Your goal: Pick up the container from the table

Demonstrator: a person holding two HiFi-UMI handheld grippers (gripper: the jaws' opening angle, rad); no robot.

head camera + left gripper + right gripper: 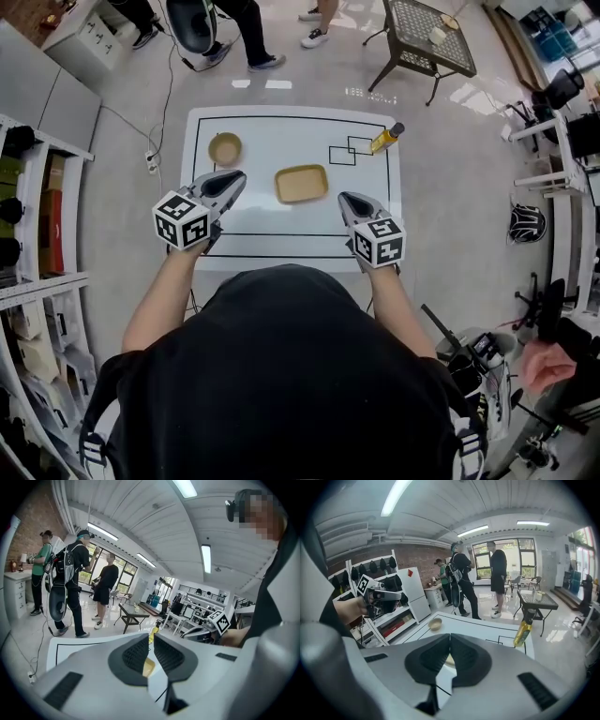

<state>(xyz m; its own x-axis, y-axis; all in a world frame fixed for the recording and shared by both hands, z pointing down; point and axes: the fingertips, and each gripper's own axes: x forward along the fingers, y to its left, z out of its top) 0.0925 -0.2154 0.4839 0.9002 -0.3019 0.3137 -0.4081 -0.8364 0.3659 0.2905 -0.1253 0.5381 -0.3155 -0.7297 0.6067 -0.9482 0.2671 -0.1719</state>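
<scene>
**Hovering at the near side of the desk, both tools empty**

Left tool [238, 177] sits over the near-left part of the white desk [281, 127], its jaws drawn almost together with only a thin slit between the dark ribbed pads and nothing in that slit. Right tool [344, 197] sits over the near-right part with its jaws pressed fully together at the tips, also holding nothing. Each points away from the person and slopes down toward the desk top.

Between the two tools, slightly farther out, lies the shallow rectangular tan container [301, 184], flat on the desk inside the black border line. It touches neither tool. The left tool's tips are just beside its left edge, and the right tool's tips are near its near-right corner. Nothing stands between either tool and the container.

Farther out on the left stands a small round tan bowl [225, 148], well apart from the container. At the far-right corner a yellow bottle with a dark cap [386, 138] leans just beside two small overlapping black-outlined rectangles [349, 150] drawn on the desk.

Off the desk, white shelving [37, 234] lines the left side of the room, and people [248, 33] stand on the glossy floor past the far edge.
</scene>
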